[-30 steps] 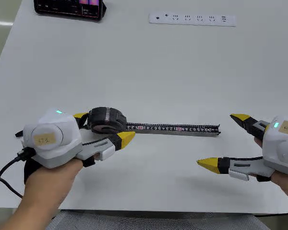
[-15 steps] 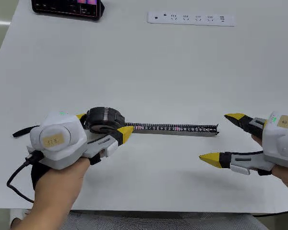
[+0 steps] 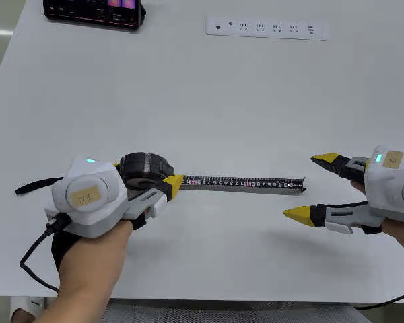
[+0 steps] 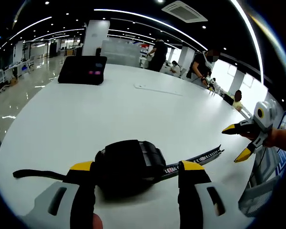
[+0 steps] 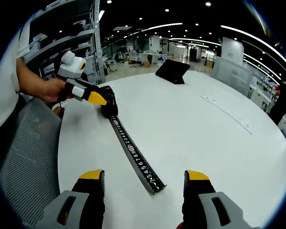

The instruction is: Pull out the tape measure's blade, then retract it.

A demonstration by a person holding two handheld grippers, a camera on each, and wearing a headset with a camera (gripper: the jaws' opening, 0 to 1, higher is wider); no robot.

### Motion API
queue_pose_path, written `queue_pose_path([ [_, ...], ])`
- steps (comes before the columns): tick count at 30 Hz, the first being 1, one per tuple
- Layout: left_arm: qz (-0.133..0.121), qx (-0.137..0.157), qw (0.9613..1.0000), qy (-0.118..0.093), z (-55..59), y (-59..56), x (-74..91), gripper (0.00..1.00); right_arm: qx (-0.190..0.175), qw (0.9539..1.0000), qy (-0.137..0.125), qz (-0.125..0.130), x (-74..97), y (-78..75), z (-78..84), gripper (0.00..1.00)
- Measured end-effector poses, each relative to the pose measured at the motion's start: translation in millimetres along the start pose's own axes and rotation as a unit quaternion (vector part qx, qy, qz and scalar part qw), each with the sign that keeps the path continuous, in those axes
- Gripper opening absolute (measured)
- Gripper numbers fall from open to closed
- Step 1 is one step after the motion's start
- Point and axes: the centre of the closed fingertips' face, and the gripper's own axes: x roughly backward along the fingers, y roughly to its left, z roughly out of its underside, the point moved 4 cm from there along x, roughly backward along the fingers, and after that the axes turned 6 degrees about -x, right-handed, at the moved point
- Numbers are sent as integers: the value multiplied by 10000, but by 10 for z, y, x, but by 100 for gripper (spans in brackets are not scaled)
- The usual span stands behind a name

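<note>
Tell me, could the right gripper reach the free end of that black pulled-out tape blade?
Probably yes: the right gripper is open, its jaws face the black numbered tape blade's free end, and nothing lies between them.

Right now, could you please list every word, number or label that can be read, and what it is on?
"1 2 3 4 5 6 7 8 9": repeating scale digits on the tape blade, partly legible.
Yellow sticker on the left gripper: handwriting, too blurred.
Yellow sticker on the right gripper: too blurred.
Dark screen: too small.
</note>
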Motion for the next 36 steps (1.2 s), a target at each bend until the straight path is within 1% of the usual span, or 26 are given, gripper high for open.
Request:
queue_pose_path([
  [9,-146,83,9999,42,21,18,-57,66,104,9999,89,-63,-15,-34,-2,62],
  [12,-218,49,9997,69,30,34,-69,64,158,9998,115,-66,-14,-49,0,60],
  [20,-314,58,9994,109,46,55,-81,60,250,9995,172,-98,-21,-77,4,56],
  [25,-297,165,9994,69,43,56,-75,59,314,9992,221,-117,-33,-93,11,55],
  [32,-289,187,9994,66,40,53,-73,59,429,9984,319,-185,-47,-105,34,51],
  [34,-283,176,9994,70,36,50,-70,59,490,9978,378,-217,-52,-112,44,50],
  [36,-276,179,9994,69,37,53,-73,59,589,9967,507,-235,-59,-137,67,47],
])
